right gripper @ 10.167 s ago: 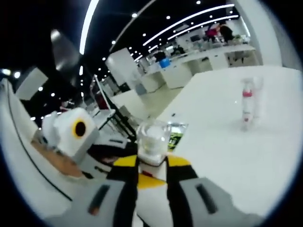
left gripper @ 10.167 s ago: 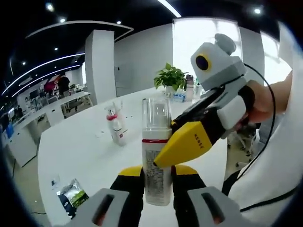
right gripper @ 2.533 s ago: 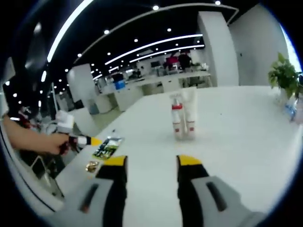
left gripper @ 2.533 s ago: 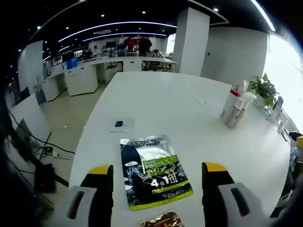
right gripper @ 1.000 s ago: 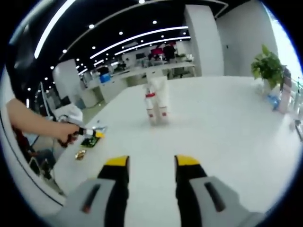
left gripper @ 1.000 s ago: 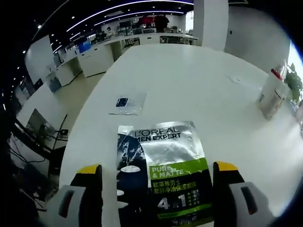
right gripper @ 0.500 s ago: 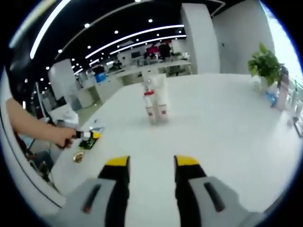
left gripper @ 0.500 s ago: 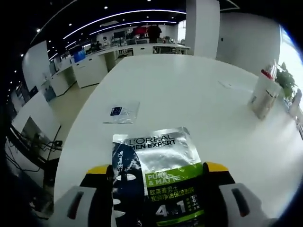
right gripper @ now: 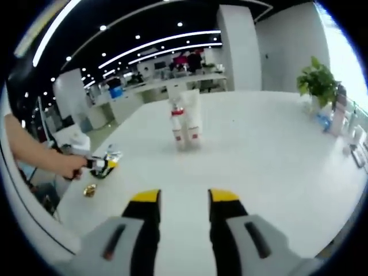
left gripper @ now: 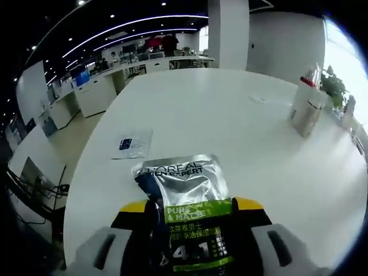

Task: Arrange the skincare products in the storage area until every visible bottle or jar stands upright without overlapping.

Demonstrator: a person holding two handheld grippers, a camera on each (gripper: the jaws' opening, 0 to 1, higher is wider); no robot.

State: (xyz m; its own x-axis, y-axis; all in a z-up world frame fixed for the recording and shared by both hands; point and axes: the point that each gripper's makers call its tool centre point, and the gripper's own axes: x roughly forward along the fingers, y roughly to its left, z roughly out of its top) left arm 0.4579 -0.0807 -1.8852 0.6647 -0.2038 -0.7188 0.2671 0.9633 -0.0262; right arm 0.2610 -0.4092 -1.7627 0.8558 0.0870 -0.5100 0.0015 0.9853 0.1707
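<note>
Left gripper (left gripper: pixel 192 210) has its jaws closed in on the sides of a silver, black and green sachet (left gripper: pixel 187 201), clamped on its lower half; the sachet's top sticks out toward 12 o'clock, slightly crumpled, over the white surface (left gripper: pixel 230 126). A small flat blue-and-white packet (left gripper: pixel 132 145) lies on the surface at 10 o'clock from the sachet, apart from it. Two white bottles (left gripper: pixel 305 109) with a red band stand upright, touching, at 2 o'clock in the left gripper view, far side of the surface. Right gripper (right gripper: pixel 181 201) hovers over bare surface, jaws apart, nothing between them. In the right gripper view the same bottle pair (right gripper: pixel 185 123) stands at 12 o'clock, upright, side by side. At 9 o'clock a hand (right gripper: pixel 57 164) holds the left gripper with the sachet; a small gold item (right gripper: pixel 89 190) lies just below it. A potted plant (right gripper: pixel 317 86) sits at 2 o'clock.
</note>
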